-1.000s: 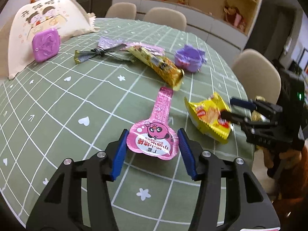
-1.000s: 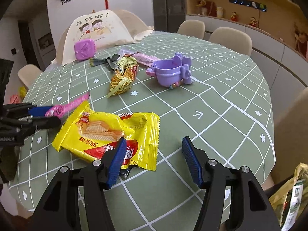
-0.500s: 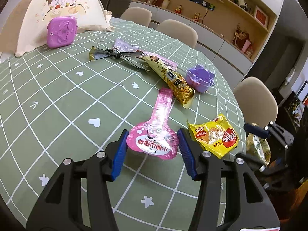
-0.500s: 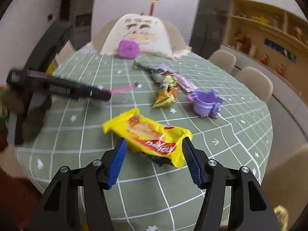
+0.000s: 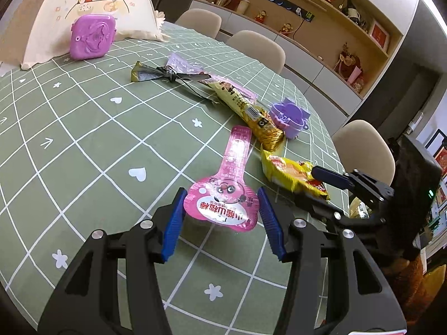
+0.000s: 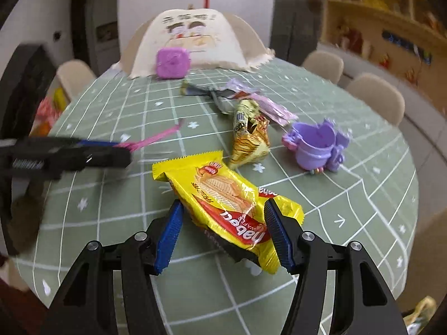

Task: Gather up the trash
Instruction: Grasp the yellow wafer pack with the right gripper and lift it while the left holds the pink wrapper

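A pink lollipop-shaped wrapper (image 5: 223, 201) sits between the blue pads of my left gripper (image 5: 222, 217). Its round head fills the gap edge to edge, and its stem points away over the green table (image 5: 83, 139). From the right wrist view the same wrapper (image 6: 156, 136) sticks out past the left gripper (image 6: 125, 152). My right gripper (image 6: 225, 223) stands open astride the near end of a yellow wafer packet (image 6: 223, 195). That packet's edge runs on behind the right pad. In the left wrist view the right gripper (image 5: 307, 187) brackets the packet (image 5: 287, 170).
Farther out lie a gold snack wrapper (image 6: 248, 142), a dark knotted wrapper (image 6: 206, 89) and a pale purple one. A purple toy cup (image 6: 318, 145) stands to the right. A purple box (image 6: 171, 62) leans on a cloth food cover (image 6: 192, 30). Chairs ring the table.
My right gripper swung round and pushed forward until the yellow packet lay between its pads. The left view rolled, and the pink wrapper kept its place between the left pads.
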`<act>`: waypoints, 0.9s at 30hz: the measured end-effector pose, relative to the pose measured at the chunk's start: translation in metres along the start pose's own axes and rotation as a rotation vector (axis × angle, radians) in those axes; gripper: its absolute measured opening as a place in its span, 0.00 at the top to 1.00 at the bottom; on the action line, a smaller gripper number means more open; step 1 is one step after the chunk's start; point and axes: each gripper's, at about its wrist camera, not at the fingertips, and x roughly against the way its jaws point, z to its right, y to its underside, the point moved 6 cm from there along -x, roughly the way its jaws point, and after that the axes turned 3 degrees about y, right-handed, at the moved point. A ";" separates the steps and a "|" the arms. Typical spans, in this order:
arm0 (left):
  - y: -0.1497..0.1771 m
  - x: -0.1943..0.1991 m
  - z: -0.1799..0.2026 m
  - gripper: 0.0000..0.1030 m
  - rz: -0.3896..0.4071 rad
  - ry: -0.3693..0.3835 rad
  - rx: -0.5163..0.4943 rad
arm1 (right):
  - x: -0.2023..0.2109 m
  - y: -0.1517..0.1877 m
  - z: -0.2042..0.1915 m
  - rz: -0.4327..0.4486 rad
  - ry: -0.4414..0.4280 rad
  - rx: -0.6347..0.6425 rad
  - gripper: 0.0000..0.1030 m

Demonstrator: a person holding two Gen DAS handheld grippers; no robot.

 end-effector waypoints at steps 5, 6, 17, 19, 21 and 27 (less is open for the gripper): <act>-0.001 -0.001 -0.001 0.53 -0.001 0.016 0.009 | -0.002 0.000 0.008 -0.002 0.007 -0.033 0.81; -0.001 -0.001 0.000 0.53 -0.002 0.016 0.009 | -0.002 -0.002 0.009 -0.003 0.026 -0.029 0.87; 0.000 0.001 0.007 0.56 0.009 -0.022 -0.020 | 0.052 -0.014 0.012 0.137 0.085 -0.040 0.96; 0.000 0.004 0.010 0.62 0.026 -0.048 -0.043 | 0.059 -0.010 0.016 0.143 0.099 -0.046 0.96; -0.001 0.006 0.018 0.66 0.041 -0.057 -0.068 | 0.067 -0.005 0.021 0.153 0.110 -0.058 0.96; -0.004 0.009 0.043 0.71 0.077 -0.080 -0.151 | 0.084 0.007 0.031 0.174 0.120 -0.093 0.96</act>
